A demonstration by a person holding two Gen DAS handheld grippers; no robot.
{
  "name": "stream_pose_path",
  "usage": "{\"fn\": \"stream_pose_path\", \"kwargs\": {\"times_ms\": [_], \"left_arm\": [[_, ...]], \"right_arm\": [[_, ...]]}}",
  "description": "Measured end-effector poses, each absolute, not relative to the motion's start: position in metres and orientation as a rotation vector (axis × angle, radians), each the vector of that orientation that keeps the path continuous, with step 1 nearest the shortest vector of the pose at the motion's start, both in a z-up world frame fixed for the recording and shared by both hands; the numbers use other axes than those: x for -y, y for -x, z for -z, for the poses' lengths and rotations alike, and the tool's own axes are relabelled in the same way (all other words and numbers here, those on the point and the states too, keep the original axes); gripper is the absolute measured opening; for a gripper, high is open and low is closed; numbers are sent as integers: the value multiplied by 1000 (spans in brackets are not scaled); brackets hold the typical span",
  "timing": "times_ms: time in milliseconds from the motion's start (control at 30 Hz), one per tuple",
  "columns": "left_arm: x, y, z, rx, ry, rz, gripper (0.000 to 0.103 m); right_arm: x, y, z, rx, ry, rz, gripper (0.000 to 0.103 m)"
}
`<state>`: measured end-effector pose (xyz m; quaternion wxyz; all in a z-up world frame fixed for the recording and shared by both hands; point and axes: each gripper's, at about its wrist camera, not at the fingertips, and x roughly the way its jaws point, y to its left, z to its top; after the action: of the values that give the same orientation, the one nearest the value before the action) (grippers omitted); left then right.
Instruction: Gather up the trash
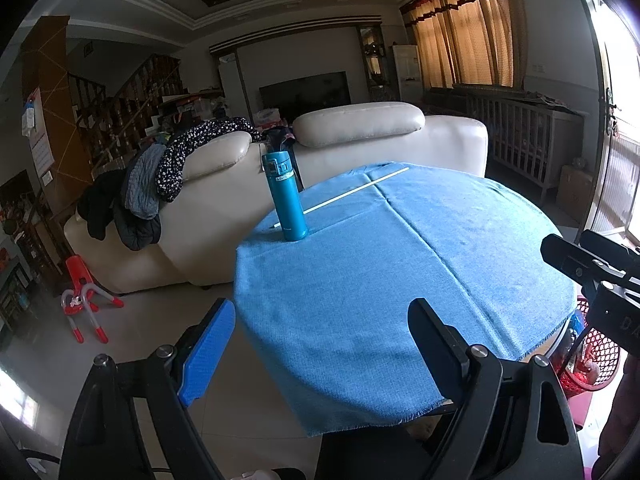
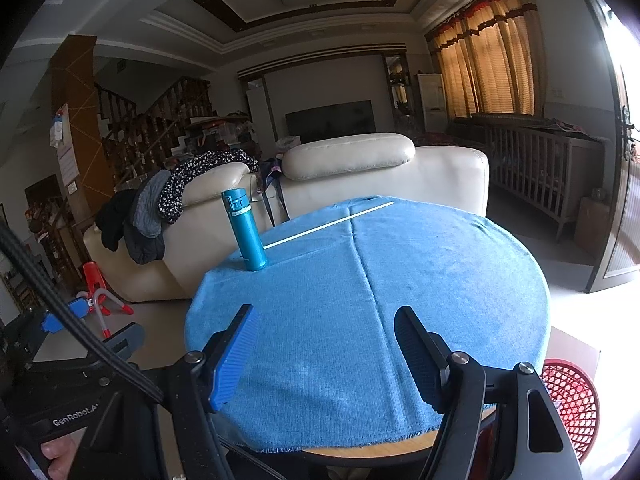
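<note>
We see a thin white stick (image 2: 329,225) lying across the far side of the blue cloth (image 2: 440,272), one end just beside the teal bottle (image 2: 245,230); our left gripper (image 1: 320,344) and right gripper (image 2: 324,354) hover spread wide, empty, red basket (image 2: 572,400) at right

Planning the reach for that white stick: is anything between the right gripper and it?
Nothing visible. Bare blue cloth lies between the open right gripper and the stick; the bottle stands at the stick's left end.

The left gripper (image 1: 320,344) and the right gripper (image 2: 324,350) both hover with jaws spread wide, gripping nothing. A hand (image 2: 60,454), seemingly the left, grips the left handle.
</note>
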<state>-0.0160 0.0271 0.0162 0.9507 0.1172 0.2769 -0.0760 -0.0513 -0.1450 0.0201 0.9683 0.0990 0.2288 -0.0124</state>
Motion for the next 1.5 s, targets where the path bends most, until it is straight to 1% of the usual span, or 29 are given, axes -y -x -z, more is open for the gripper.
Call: {"fn": "stream_pose_path", "kwargs": {"times_ms": [1500], "left_arm": [[-28, 17, -20, -552, -251, 161, 89]], "right_arm": [[145, 50, -21, -468, -202, 27, 74]]}}
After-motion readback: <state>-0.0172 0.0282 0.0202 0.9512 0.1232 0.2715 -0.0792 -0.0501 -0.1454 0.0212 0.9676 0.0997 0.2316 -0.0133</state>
